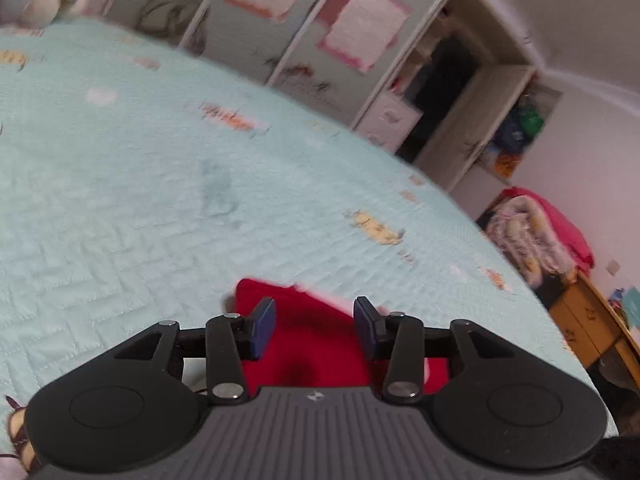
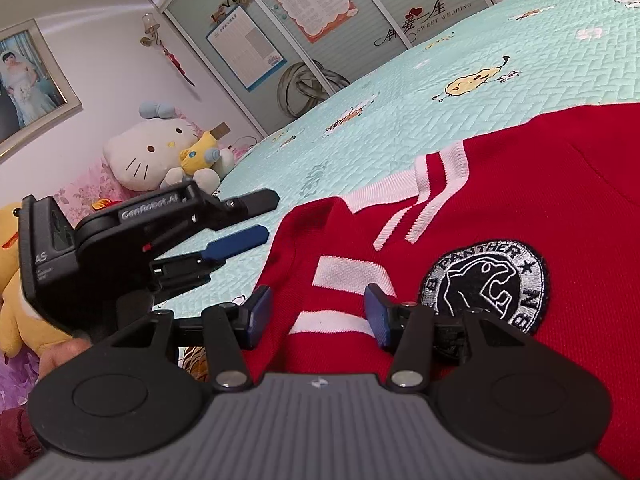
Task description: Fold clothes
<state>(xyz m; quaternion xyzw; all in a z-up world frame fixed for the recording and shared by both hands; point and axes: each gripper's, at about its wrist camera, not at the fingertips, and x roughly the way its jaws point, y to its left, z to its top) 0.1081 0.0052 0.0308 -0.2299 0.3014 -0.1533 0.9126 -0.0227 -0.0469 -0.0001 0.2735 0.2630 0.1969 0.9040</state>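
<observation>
A red knit top [image 2: 520,208] with white-striped collar and cuff and a round panther badge [image 2: 488,284] lies flat on the bed. My right gripper [image 2: 318,312] is open, low over the striped cuff. The cloth lies under the gap and the pads do not press it. Beside the top's left edge, my left gripper [image 2: 270,216] stands open over bare quilt, with nothing between its fingers. In the left wrist view, a corner of the red top [image 1: 316,344] shows below the left gripper [image 1: 316,320], whose blue pads stand apart.
A mint quilted bedspread [image 1: 160,200] covers the bed. Plush toys [image 2: 152,152] sit at its head. Wardrobe doors [image 1: 320,40] line the far side. Folded bedding [image 1: 536,236] is piled on a wooden cabinet past the bed's corner. A person's hand [image 2: 60,356] holds the left gripper.
</observation>
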